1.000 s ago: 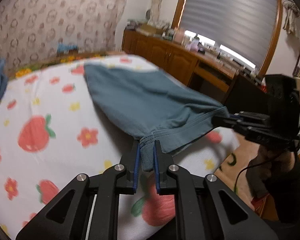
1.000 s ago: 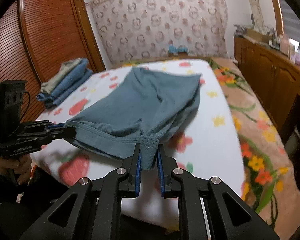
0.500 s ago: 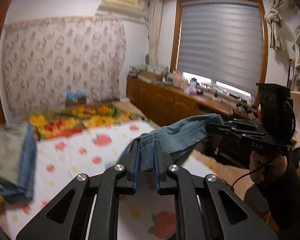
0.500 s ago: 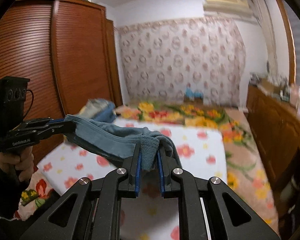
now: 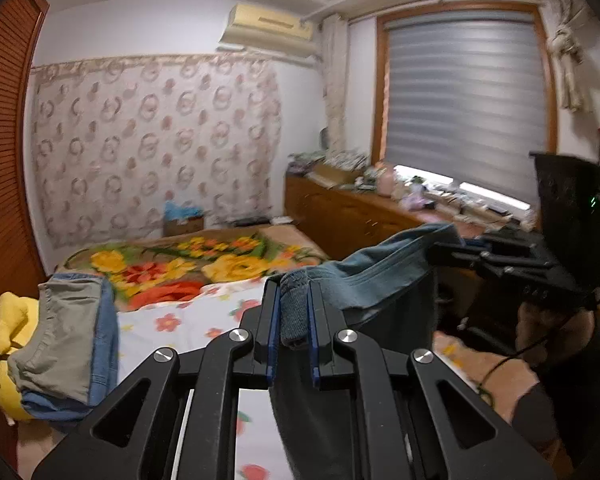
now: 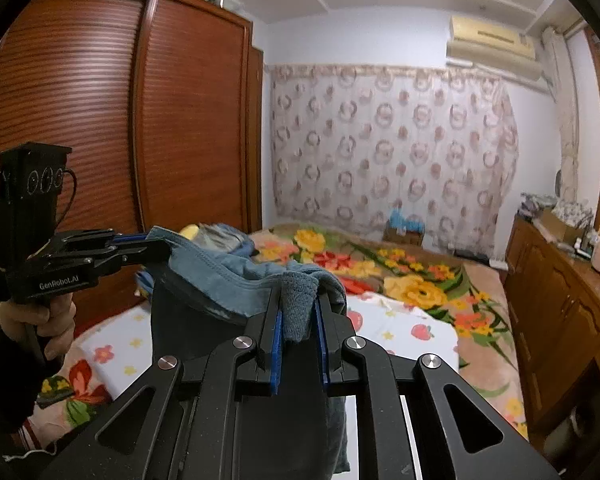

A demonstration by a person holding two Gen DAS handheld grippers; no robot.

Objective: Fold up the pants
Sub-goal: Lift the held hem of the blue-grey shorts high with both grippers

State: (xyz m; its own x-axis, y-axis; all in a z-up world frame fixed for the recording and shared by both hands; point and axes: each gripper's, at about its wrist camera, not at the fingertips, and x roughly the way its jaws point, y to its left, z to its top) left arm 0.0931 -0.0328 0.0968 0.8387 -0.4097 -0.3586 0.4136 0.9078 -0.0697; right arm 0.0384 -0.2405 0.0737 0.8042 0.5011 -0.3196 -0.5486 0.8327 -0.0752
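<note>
The left hand-held gripper [image 5: 293, 320] is clamped on a bunched corner of the blue-grey pants [image 5: 364, 280], and the right hand-held gripper [image 6: 298, 320] pinches the other corner of the same edge. Between the two the gathered edge runs roughly level, slightly slack, from side to side across the person's front. Below it the cloth hangs down in a dark sheet, so the pants' long axis now points downward — the lower end drops out of both views, and whether it reaches the bed I cannot tell. A hand [image 6: 40, 320] grips the left tool's handle in the right wrist view.

A second ago the pants lay spread flat on the strawberry-print sheet [image 5: 188, 320], long axis running away toward the headboard end; since then both grippers have risen and lifted them clear — the grip unchanged.

Farther off, a stack of folded clothes [image 5: 56, 348] lies on the bed's left side, then the flowered blanket [image 5: 188, 260].
</note>
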